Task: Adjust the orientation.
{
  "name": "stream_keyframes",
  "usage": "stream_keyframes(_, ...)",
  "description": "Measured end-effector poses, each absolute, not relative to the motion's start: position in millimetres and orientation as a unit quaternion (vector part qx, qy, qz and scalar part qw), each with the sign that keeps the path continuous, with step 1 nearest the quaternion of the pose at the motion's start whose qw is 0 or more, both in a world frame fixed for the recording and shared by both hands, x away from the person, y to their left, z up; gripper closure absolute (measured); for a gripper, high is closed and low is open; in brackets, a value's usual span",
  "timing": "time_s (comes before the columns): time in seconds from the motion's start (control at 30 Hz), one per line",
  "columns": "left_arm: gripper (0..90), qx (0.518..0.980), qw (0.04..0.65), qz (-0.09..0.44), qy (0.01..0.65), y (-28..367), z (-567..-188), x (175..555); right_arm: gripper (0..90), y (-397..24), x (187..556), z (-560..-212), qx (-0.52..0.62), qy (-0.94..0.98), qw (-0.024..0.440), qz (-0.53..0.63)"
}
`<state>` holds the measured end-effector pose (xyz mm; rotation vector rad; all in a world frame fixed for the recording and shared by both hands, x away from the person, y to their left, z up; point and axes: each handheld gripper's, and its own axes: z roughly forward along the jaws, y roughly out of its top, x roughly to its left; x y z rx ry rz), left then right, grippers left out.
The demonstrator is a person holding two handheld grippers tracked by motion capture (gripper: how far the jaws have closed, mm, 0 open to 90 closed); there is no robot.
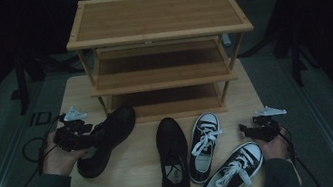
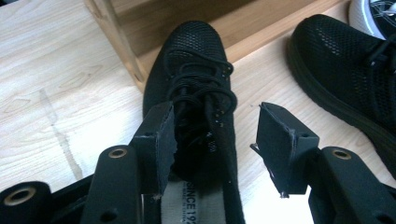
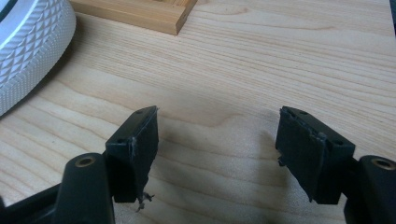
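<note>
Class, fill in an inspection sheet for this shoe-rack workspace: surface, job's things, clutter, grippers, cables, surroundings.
Surface: light wooden table, dimly lit.
Job's things: black shoe lying tilted, toe at the rack; its collar sits between the left jaws. Second black shoe and two black-and-white sneakers lie flat in front.
Clutter: nothing seen.
Grippers: left gripper open around the shoe, right pad clear of it; right gripper open, nothing between its jaws, over bare table.
Cables: one cable loops off the table's left edge.
Surroundings: dark floor, black stand legs.

White sneaker [image 3: 28, 51] cropped by frame edge
</note>
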<state>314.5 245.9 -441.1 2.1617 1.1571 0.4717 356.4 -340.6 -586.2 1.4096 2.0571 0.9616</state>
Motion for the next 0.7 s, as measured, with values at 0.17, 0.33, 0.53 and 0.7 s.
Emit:
stream_keyframes(0.17, 49.8, 0.826, 0.312, 0.174, 0.436, 242.3, -441.0, 311.9, 29.4, -340.6, 356.4, -586.2, 0.513, 0.749, 0.232, 0.350)
stream_keyframes(0.33, 50.3, 0.830, 0.315, 0.169, 0.429, 240.3, -441.2, 308.9, 29.4, -340.6, 356.4, -586.3, 0.513, 0.749, 0.232, 0.350)
stream_keyframes(0.53, 51.5, 0.837, 0.316, 0.163, 0.415, 234.6, -442.3, 305.7, 29.4, -340.6, 356.4, -586.2, 0.513, 0.749, 0.233, 0.349)
stream_keyframes(0.7, 51.9, 0.842, 0.319, 0.157, 0.406, 228.5, -442.7, 303.1, 29.4, -340.6, 356.4, -586.2, 0.513, 0.749, 0.232, 0.350)
